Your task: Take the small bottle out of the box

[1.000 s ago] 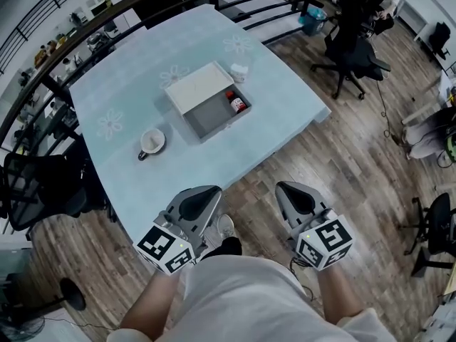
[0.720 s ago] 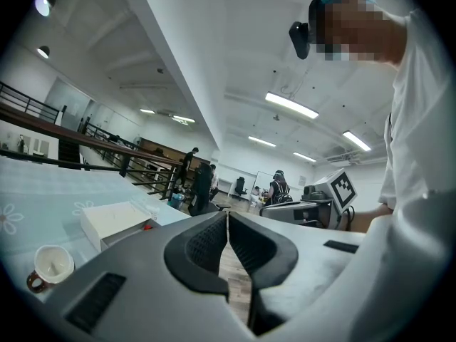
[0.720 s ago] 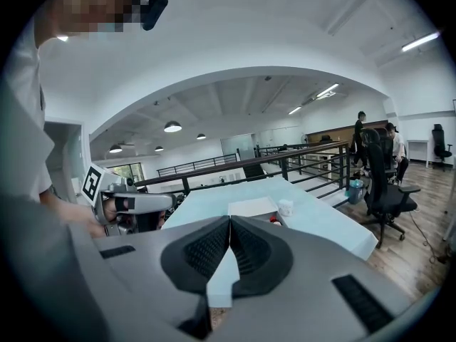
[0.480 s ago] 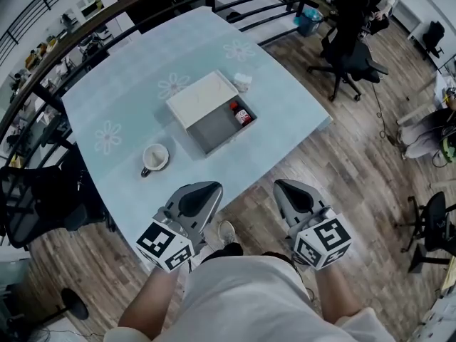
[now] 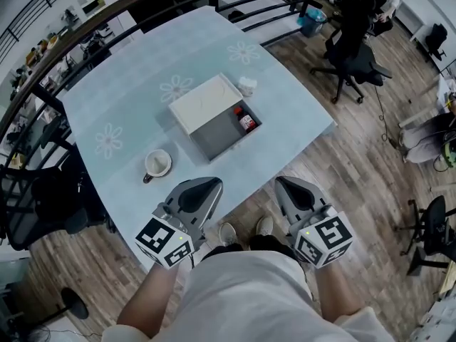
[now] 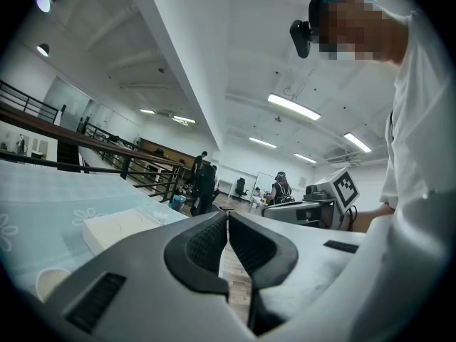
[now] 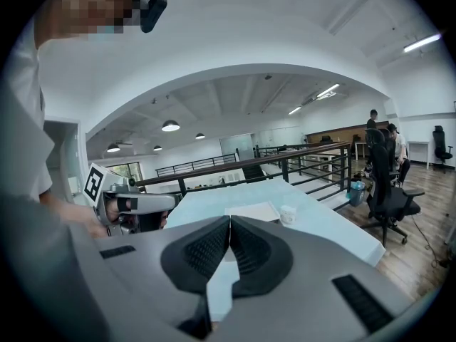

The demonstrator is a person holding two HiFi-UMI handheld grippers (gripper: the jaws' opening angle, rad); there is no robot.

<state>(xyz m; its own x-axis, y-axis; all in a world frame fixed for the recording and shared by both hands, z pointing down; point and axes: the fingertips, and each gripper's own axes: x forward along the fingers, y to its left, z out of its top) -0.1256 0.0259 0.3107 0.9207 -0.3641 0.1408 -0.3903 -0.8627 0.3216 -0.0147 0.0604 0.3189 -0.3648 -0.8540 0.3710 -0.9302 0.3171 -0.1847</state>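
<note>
A small bottle (image 5: pixel 244 120) with a red cap lies in the right end of an open grey box (image 5: pixel 217 130), whose white lid (image 5: pixel 206 100) stands folded back. The box rests mid-table on the pale blue flowered tablecloth (image 5: pixel 128 84). My left gripper (image 5: pixel 212 184) hovers at the table's near edge, shut and empty. My right gripper (image 5: pixel 283 184) is over the wooden floor just off the table, also shut and empty. In the left gripper view the closed left gripper (image 6: pixel 226 214) points past the white lid (image 6: pixel 117 226). The right gripper view shows the right gripper (image 7: pixel 230 219) closed, with the lid (image 7: pixel 253 211) beyond.
A white mug (image 5: pixel 157 164) stands near the table's front left. A small white cup (image 5: pixel 248 85) sits behind the box. A black railing (image 5: pixel 107 13) runs behind the table. Black office chairs stand at the right (image 5: pixel 353 55) and the left (image 5: pixel 43 198).
Both grippers have moved forward toward the table together with the person; the left jaws now reach the table's near edge. Both stay shut. Box and bottle have not moved.
</note>
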